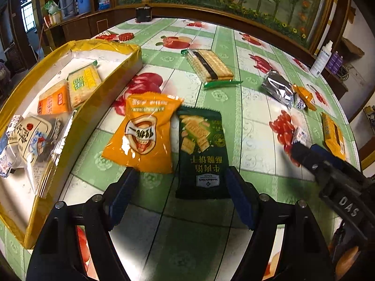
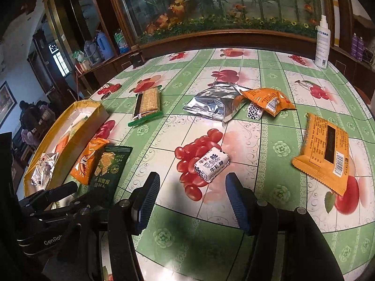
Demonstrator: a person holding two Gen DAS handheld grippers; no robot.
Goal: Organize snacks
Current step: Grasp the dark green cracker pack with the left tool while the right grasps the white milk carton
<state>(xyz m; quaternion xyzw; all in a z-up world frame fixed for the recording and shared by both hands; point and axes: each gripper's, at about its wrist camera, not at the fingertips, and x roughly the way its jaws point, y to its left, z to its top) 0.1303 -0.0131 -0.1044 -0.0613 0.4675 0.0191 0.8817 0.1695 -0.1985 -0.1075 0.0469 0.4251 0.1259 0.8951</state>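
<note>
Both tools hung over the desk (image 2: 269, 70), which was covered in a green-checked, fruit-printed cloth. Left hand-held gripper (image 1: 181, 182) had its blue-padded jaws spread wide with nothing gripped; the near end of a dark green biscuit packet (image 1: 201, 152) lay flat between the tips, with no pad seen pressing on it. An orange snack bag (image 1: 143, 133) lay just beside that packet on the left, their edges touching. Further left stood a shallow yellow-rimmed cardboard tray (image 1: 77, 126), already holding several wrapped snacks, its long wall close to the orange bag.

Right hand-held gripper (image 2: 192, 185) stood about half open and empty, its tips flanking a small white milk-candy block (image 2: 211, 165) that lay slightly beyond them. Bare cloth surrounded the block on all sides. Near the right edge lay a flat orange wrapper (image 2: 324, 152). Further back, a crumpled silver foil bag (image 2: 215, 104) touched another orange packet (image 2: 269, 100), and a clear sleeve of crackers (image 2: 148, 104) sat apart, with open cloth behind them up to the far wooden ledge.
</note>
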